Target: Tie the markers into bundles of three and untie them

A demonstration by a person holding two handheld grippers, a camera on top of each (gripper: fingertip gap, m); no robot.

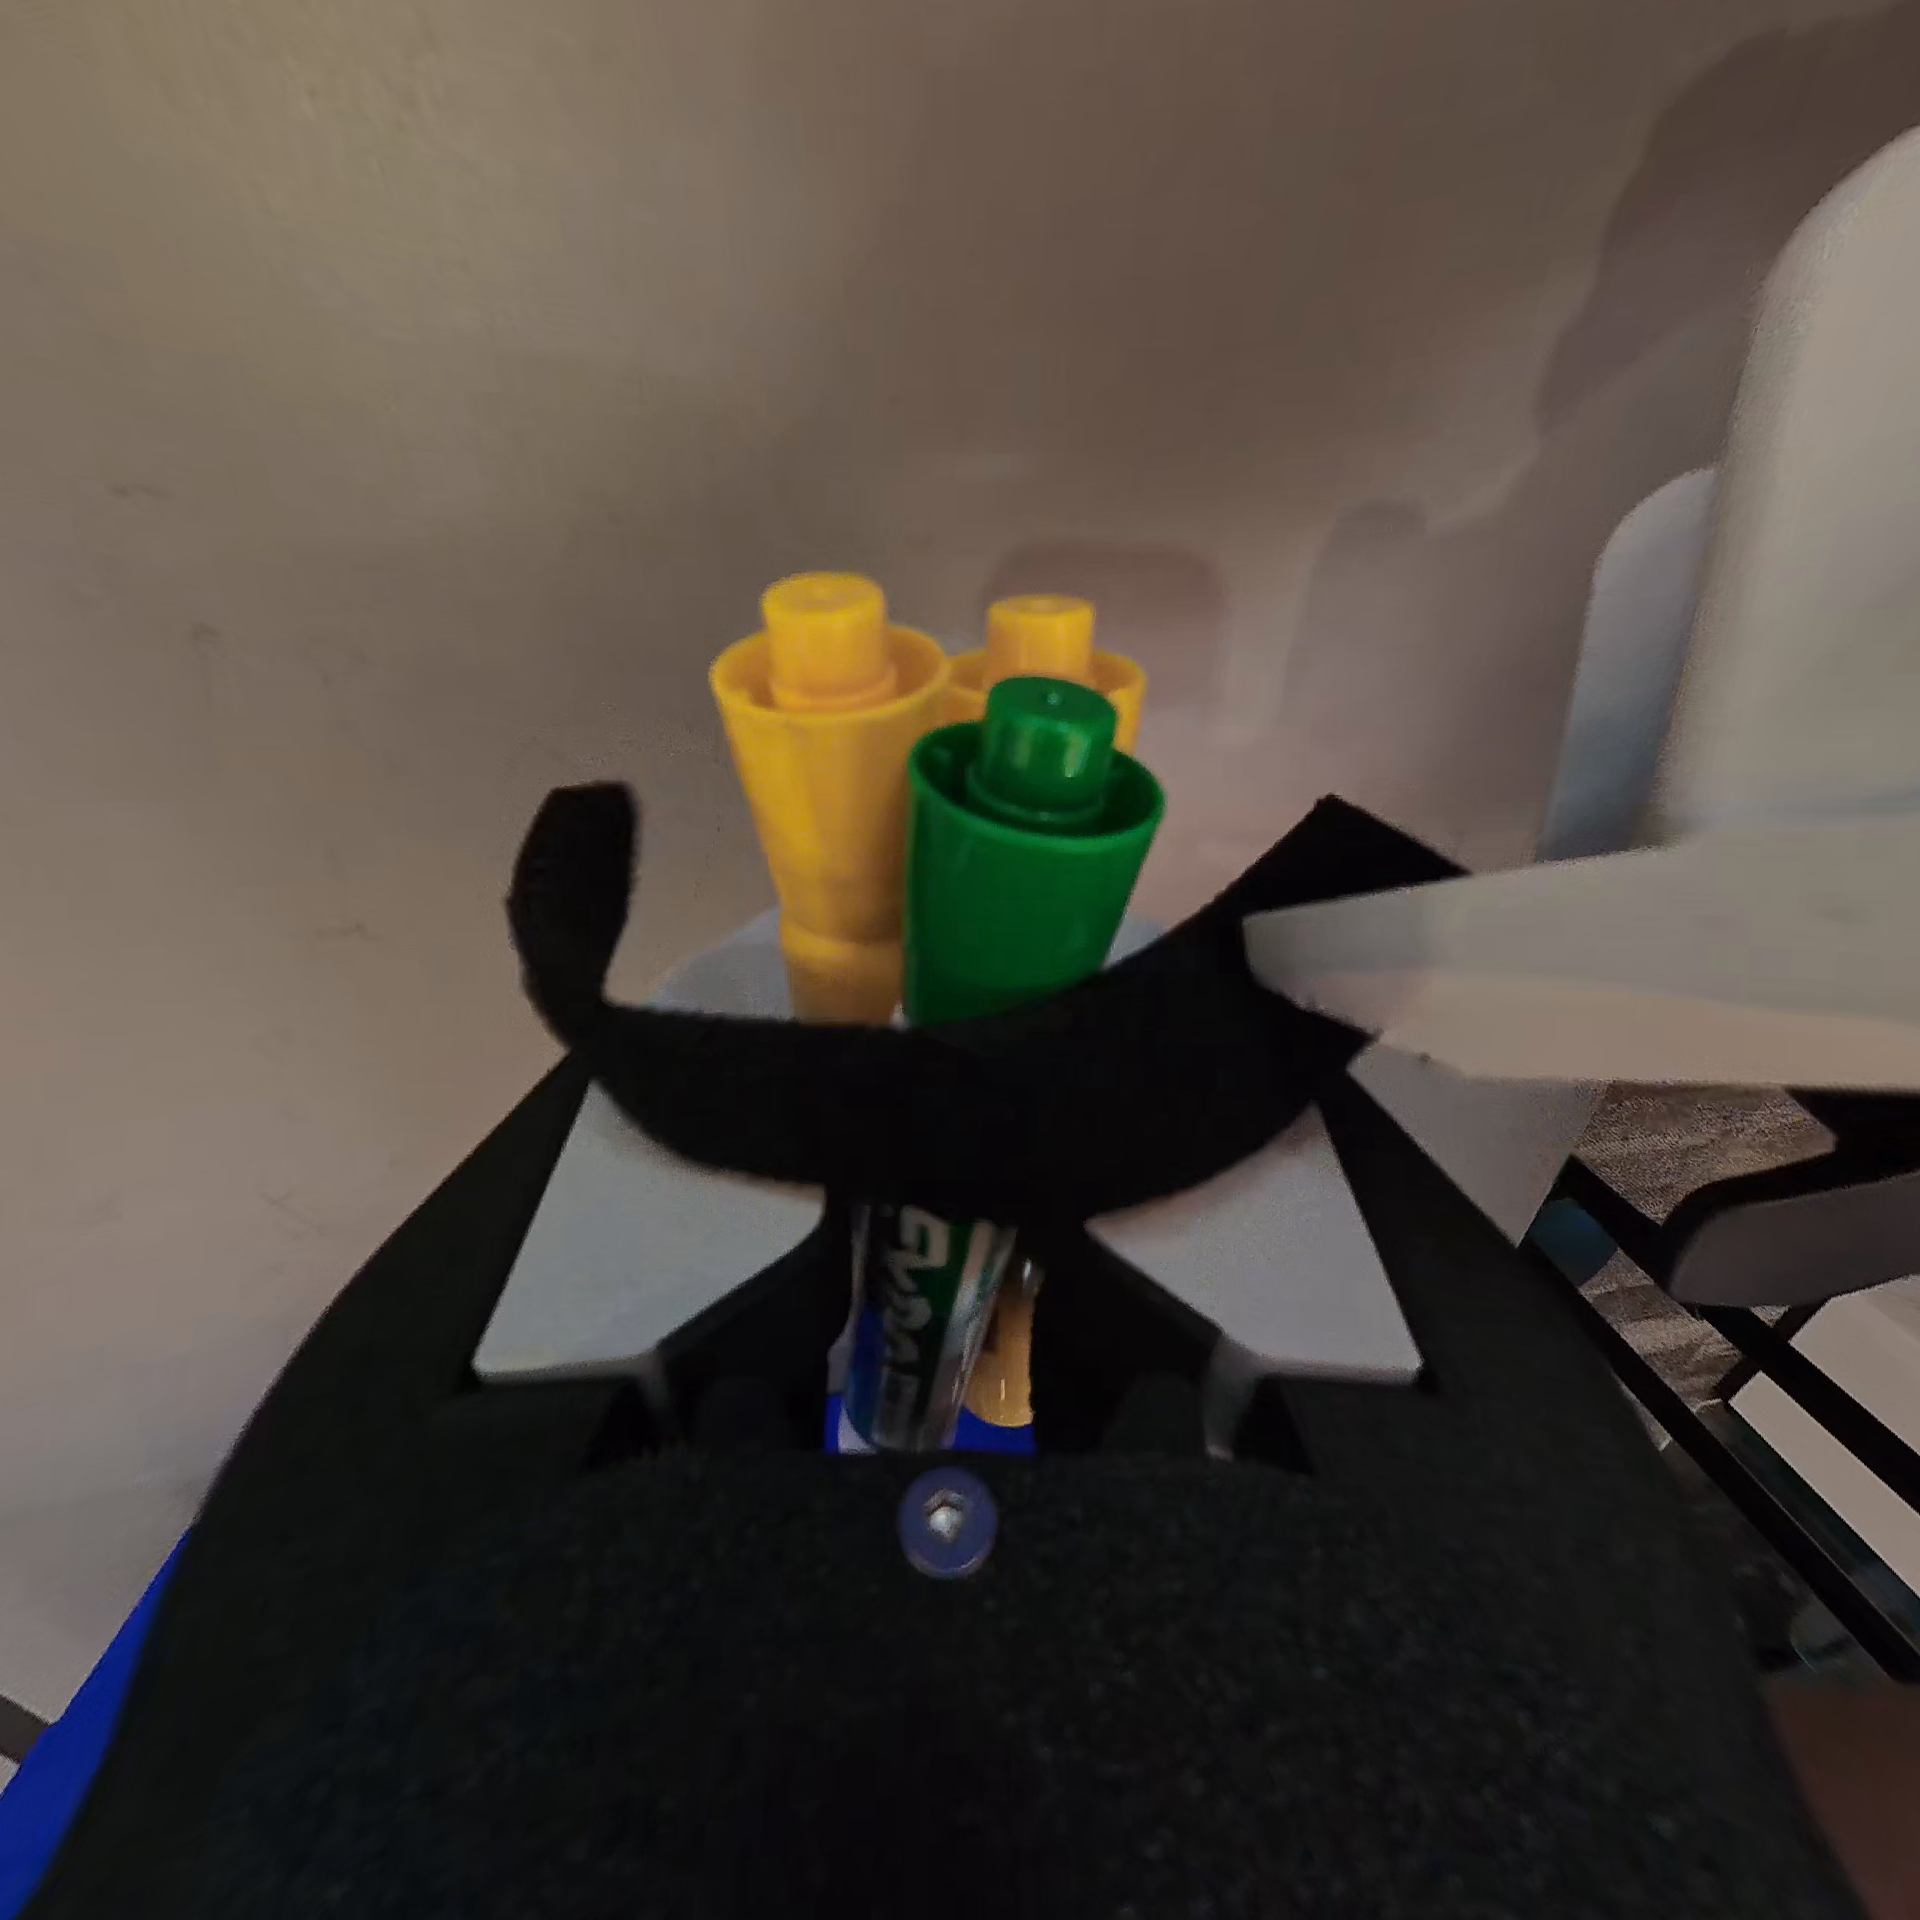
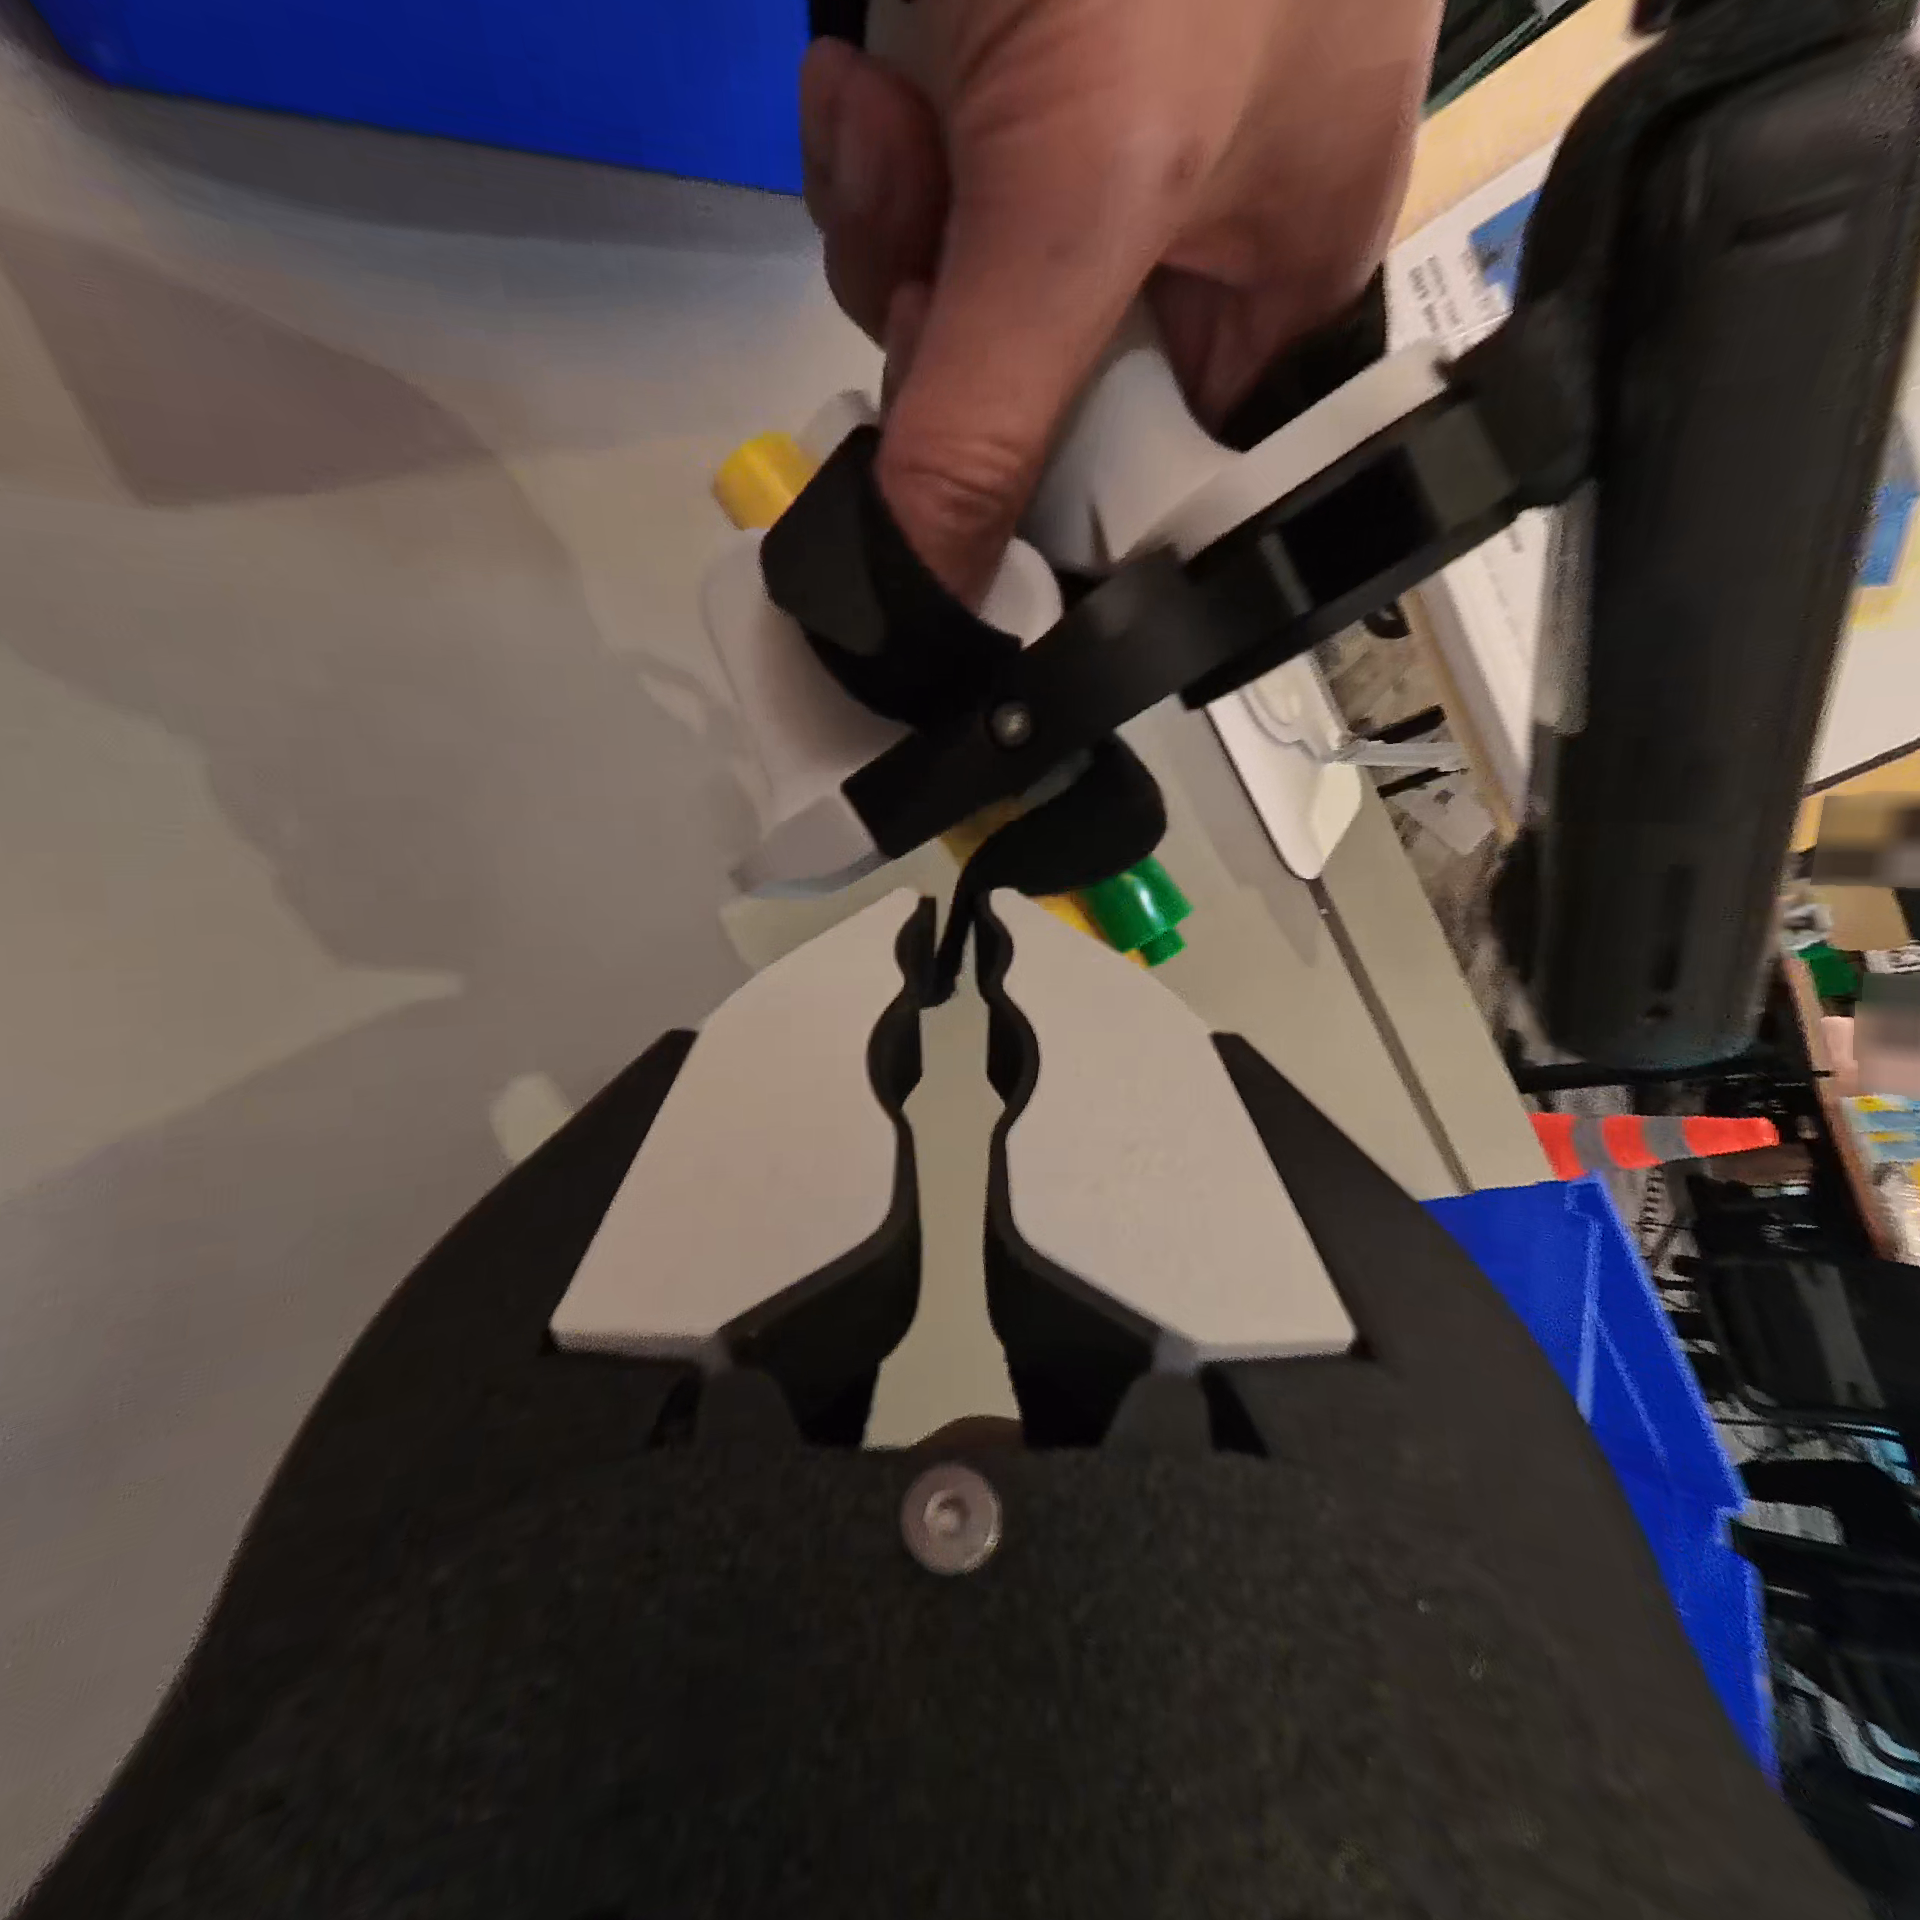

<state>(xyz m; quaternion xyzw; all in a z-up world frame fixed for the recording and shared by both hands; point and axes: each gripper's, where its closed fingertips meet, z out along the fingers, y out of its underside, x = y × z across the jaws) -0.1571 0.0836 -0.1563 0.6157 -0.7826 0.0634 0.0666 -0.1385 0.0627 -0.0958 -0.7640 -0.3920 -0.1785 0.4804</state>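
Left wrist view: left gripper (image 1: 951, 1101) clamps three markers (image 1: 1023, 862); right gripper (image 2: 951, 961) pinches black strap (image 1: 935, 1101) end beside them. Advice: keep strap taut, markers steady.

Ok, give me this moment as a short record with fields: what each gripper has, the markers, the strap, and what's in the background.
left gripper: shut on the markers, held by a hand
markers: two yellow markers and one green marker, side by side, ends away from the camera
strap: black, across the markers, both ends free
right gripper: shut on one strap end
bundle state: strap not closed
background: pale table, blue bin at right
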